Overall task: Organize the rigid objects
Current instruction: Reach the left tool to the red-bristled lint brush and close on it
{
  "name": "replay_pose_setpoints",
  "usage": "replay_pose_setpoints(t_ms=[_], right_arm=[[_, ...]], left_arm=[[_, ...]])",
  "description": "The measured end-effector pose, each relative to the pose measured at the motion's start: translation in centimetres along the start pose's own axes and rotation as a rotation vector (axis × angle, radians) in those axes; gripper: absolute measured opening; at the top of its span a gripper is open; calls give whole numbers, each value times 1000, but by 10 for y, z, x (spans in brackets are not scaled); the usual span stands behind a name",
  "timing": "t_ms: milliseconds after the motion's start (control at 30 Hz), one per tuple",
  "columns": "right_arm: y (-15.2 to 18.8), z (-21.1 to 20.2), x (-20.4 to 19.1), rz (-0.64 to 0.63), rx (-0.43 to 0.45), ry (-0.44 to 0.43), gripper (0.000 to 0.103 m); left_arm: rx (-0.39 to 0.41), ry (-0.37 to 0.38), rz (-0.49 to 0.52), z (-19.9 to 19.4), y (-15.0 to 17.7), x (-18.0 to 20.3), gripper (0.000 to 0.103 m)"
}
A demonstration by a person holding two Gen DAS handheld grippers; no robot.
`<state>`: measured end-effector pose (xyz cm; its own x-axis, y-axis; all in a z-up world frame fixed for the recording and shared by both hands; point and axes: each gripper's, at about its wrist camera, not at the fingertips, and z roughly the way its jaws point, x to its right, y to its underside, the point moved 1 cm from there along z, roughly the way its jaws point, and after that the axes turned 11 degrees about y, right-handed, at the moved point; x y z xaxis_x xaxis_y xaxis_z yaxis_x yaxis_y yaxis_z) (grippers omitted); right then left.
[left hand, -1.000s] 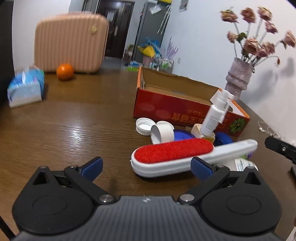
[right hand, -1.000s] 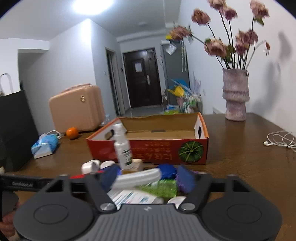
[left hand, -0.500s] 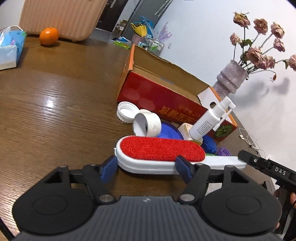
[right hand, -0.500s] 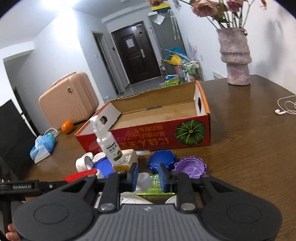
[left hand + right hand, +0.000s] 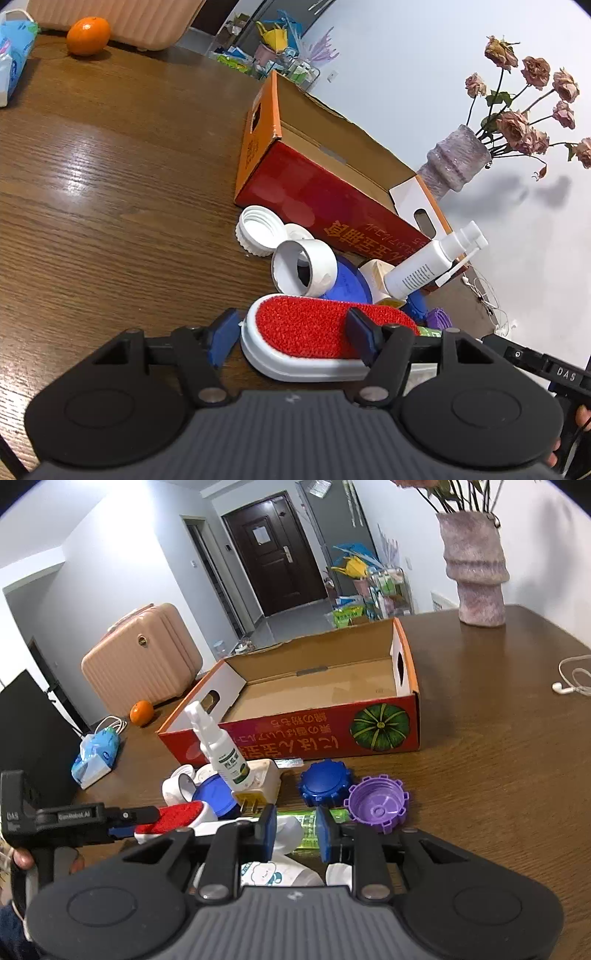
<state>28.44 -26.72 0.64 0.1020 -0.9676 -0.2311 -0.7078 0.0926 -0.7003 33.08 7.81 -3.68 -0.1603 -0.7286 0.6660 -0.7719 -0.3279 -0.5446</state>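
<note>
A red-and-white lint brush (image 5: 314,338) lies on the wooden table among loose items; its red head also shows in the right wrist view (image 5: 173,818). My left gripper (image 5: 291,341) is open, one finger at the head's rounded end and the other on the red pad. My right gripper (image 5: 295,830) is shut on the brush's white handle (image 5: 286,829). Around it lie a white spray bottle (image 5: 221,749), a white tape roll (image 5: 304,267), a white lid (image 5: 258,230), a blue lid (image 5: 325,782) and a purple lid (image 5: 378,803). An open, empty red cardboard box (image 5: 380,725) stands behind them.
A vase of dried roses (image 5: 458,162) stands right of the box. White earphones (image 5: 570,685) lie at the far right. An orange (image 5: 88,31), a pink suitcase (image 5: 144,661) and a blue tissue pack (image 5: 98,751) sit at the far left.
My left gripper moved forward and narrowed around the brush head. My right gripper closed from wide open onto the brush handle.
</note>
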Motion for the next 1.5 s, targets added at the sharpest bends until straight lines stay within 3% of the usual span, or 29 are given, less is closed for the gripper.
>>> replay_pose_setpoints(t_ms=[167,367,400,433,500,533,633,733,800,900,967,1100,1233,1267,1333,1433,1500], right_arm=[[2,10,3,53,-29,-41,17],[5,7,3,112,16,-31,10],[7,3,2,120,32,-34,1],[9,-2,0,116,56,-46,2],[17,-11,-4,130,70,-122,2],[22,-14,-8,126,76,-132,2],[48,-25,-24,55,175,-34,4],[71,-40,-15,75,247,6,9],[75,-50,3,114,256,17,14],[65,-61,32,150,238,72,21],[54,-62,45,158,185,63,25],[52,-72,41,82,88,2,44],[84,-75,27,-8,6,21,42],[95,-72,28,-6,-21,37,35],[111,-70,27,9,-52,51,31],[130,-70,24,24,-78,57,25],[135,-70,26,57,-69,69,18]], left_arm=[[8,-7,-27,-4,3,1,63],[45,-15,-1,-19,10,13,60],[52,4,14,-26,14,18,50],[44,45,24,-31,17,23,45],[38,118,34,-42,30,33,43],[40,103,34,-44,38,36,43],[55,15,59,-49,68,45,43],[37,17,44,-53,84,46,57],[45,1,51,-55,87,48,73],[66,-4,43,-55,85,49,73],[76,-10,40,-50,80,47,74],[76,-38,47,-43,79,42,76],[32,-42,78,-34,79,42,77],[23,-42,93,-32,80,43,77],[12,-34,131,-30,80,48,76],[-2,-24,181,-24,78,54,71],[-40,-11,187,-19,79,57,56]])
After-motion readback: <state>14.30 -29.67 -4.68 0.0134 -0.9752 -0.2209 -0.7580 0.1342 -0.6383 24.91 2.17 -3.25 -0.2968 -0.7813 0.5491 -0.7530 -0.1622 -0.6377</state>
